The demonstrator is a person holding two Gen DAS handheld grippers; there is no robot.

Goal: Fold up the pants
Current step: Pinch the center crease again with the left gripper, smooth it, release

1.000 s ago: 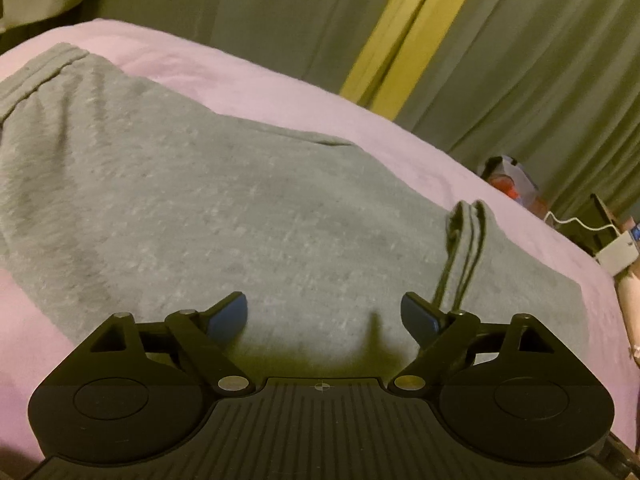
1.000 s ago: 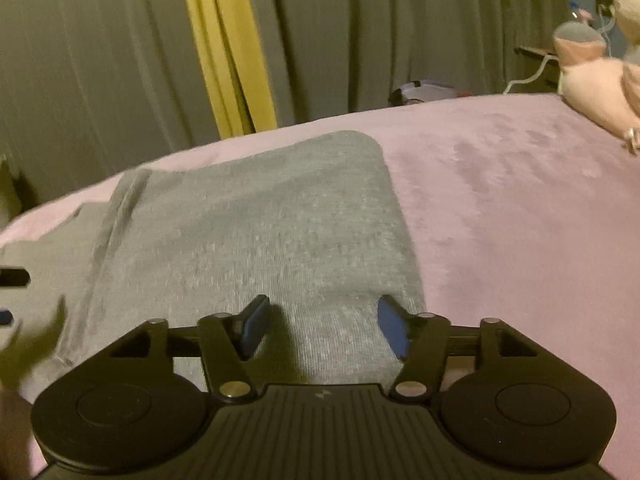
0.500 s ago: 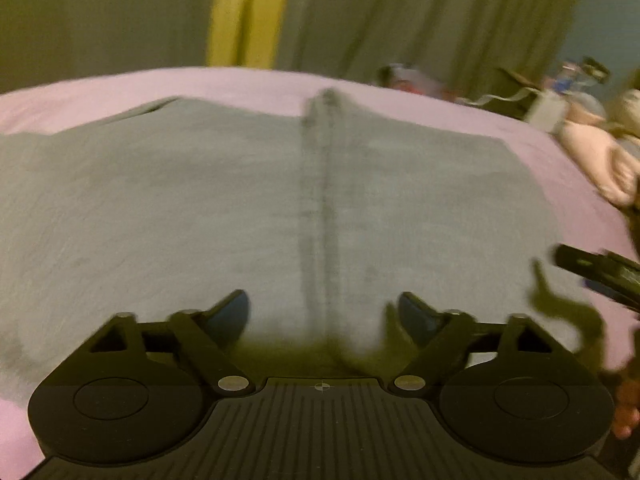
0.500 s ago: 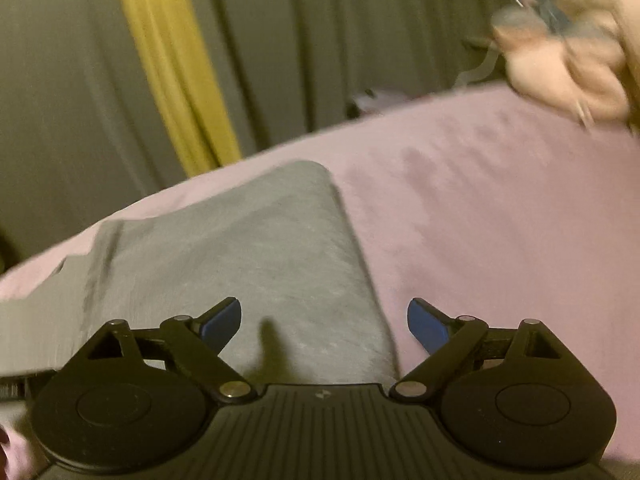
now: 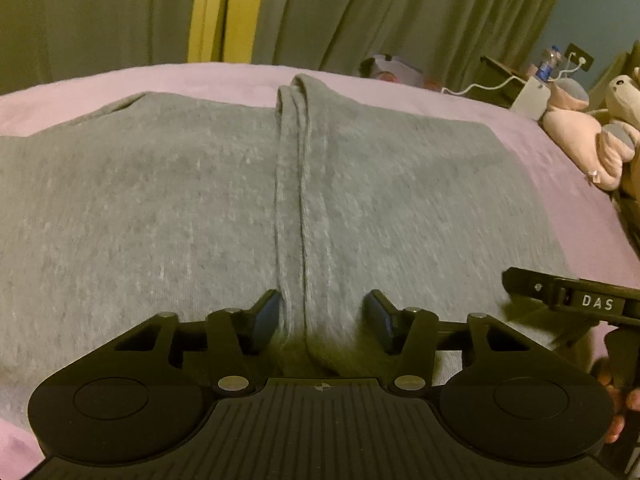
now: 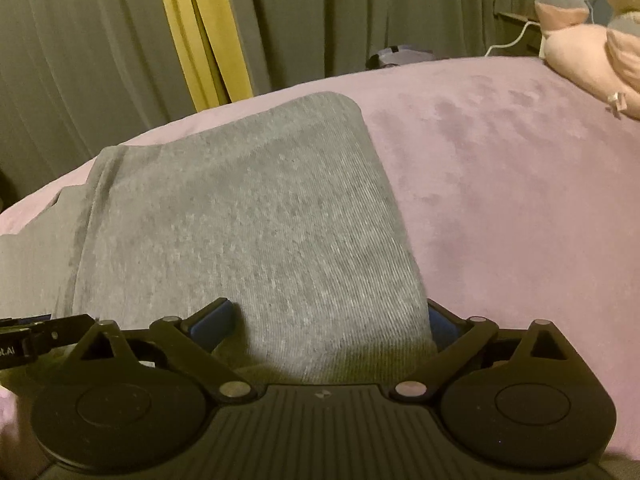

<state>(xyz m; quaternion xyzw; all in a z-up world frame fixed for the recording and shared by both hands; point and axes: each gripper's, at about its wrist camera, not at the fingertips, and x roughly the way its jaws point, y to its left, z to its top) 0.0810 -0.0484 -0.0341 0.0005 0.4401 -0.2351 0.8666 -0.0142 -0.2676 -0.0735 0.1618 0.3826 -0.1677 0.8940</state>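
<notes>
On a pink bedspread (image 5: 532, 140) grey knit pants (image 5: 160, 208) lie beneath both grippers; the closing left gripper (image 5: 322, 312) straddles the cuff ridge, apparently unpinched, so layers could be missed, while the right gripper (image 6: 328, 320) is spread wide.

A: Left gripper (image 5: 322, 314) swings round over the grey pants (image 5: 160, 208); the stacked cuffs (image 5: 296, 200) now run straight between its narrowing jaws, not yet pinched.

B: Right gripper (image 6: 332, 320) spreads wide; the folded edge (image 6: 400, 248) sits between its fingers.

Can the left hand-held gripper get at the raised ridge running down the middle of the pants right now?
Probably yes: the left hand-held gripper straddles the ridge of the pants, jaws just closing, nothing between.
</notes>
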